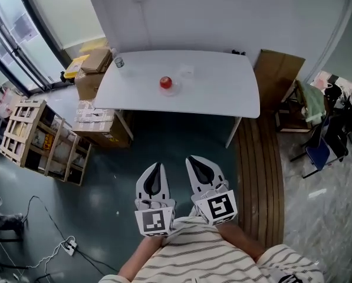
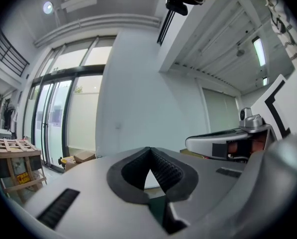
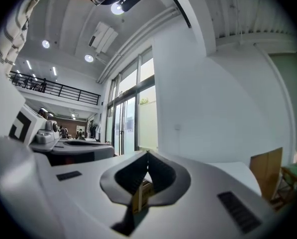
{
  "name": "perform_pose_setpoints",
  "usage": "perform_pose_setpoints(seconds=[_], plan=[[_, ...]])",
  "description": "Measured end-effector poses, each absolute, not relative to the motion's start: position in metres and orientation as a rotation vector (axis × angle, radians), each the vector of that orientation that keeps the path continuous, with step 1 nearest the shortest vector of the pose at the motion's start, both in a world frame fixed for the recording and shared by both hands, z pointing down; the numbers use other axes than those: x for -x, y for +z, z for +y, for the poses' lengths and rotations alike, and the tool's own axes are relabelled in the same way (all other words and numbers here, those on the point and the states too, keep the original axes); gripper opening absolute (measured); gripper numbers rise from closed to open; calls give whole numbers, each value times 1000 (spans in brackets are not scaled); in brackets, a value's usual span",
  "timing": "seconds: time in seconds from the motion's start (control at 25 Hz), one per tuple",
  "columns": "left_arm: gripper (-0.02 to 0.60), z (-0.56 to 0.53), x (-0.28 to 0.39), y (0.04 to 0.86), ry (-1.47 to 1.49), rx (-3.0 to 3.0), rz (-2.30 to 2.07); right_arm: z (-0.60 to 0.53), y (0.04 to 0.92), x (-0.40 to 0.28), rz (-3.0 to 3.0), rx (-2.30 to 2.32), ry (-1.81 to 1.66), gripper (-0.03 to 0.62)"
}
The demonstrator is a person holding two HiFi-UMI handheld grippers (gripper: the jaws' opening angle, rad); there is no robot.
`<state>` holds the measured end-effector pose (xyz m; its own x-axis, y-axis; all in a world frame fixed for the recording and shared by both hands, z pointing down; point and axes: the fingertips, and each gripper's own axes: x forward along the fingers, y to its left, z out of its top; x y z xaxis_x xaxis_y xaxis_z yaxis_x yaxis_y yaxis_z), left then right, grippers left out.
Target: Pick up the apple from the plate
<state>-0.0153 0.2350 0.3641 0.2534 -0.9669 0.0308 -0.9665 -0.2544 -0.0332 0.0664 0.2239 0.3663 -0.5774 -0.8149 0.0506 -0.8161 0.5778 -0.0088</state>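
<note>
Though the white table (image 1: 223, 93) fills the middle of the head view, open dark floor separates its near edge from both grippers, and nothing stands on that stretch. Cardboard boxes (image 1: 92, 78) are stacked against the table's left end, and a wooden crate rack (image 1: 31, 137) stands farther left. A flat cardboard sheet (image 1: 276, 75) leans at the right end, beside a cluttered chair (image 1: 320, 152). A small can (image 1: 119, 62) sits on the table's far left corner.

The apple (image 1: 165, 82) is red and rests on a pale plate (image 1: 177, 88) slightly left of the tabletop's centre, well apart from the can. The left gripper (image 1: 158, 165) and the right gripper (image 1: 189, 158) are held side by side close to the person's striped shirt (image 1: 187, 252), pointing toward the table. Each one's jaws are closed tip to tip with nothing clamped between them, as both gripper views show. The apple lies well ahead of both sets of fingertips, roughly in line with the left gripper, with the table's near edge between them.
</note>
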Motion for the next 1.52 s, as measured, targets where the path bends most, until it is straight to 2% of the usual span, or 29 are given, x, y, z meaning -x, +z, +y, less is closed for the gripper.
perform_pose_setpoints(seconds=[0.4, 1.04, 1.52], plan=[[5, 127, 15, 384, -104, 2495, 1914, 120, 394, -55, -2736, -1373, 97, 14], [5, -107, 86, 389, -55, 2642, 1810, -111, 397, 5, -2612, -1534, 140, 12], [5, -178, 109, 407, 2, 2749, 1783, -180, 429, 29, -2515, -1558, 224, 13]])
